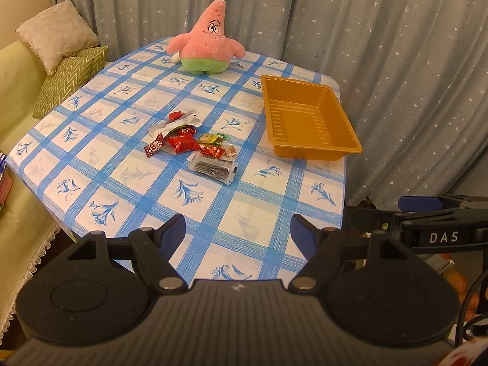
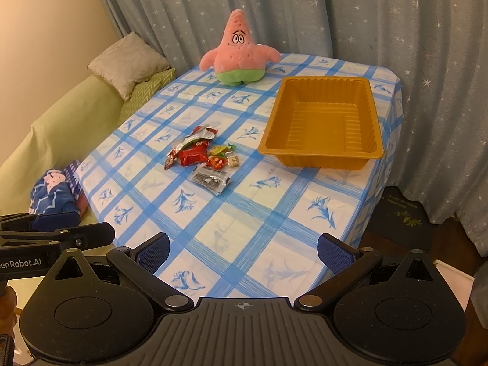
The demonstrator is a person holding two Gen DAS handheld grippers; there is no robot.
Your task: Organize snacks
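Snacks [image 1: 195, 143] [image 2: 202, 157] are heaped in a loose pile, well apart from the tray [image 1: 308, 120] [image 2: 323, 122], on its left. Red wrappers, yellow-green sweets and a torn silver packet are included. A clear pack [image 1: 213, 169] [image 2: 210, 180] with dark contents lies flat at the pile's near edge. The tray, orange-brown, rectangular and ribbed, sits upright.

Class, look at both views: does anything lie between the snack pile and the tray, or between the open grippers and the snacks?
Nothing visible does. Only bare tablecloth separates the snacks from the empty tray, and the left gripper and right gripper from the pile. The plush sits farther back, off both paths.
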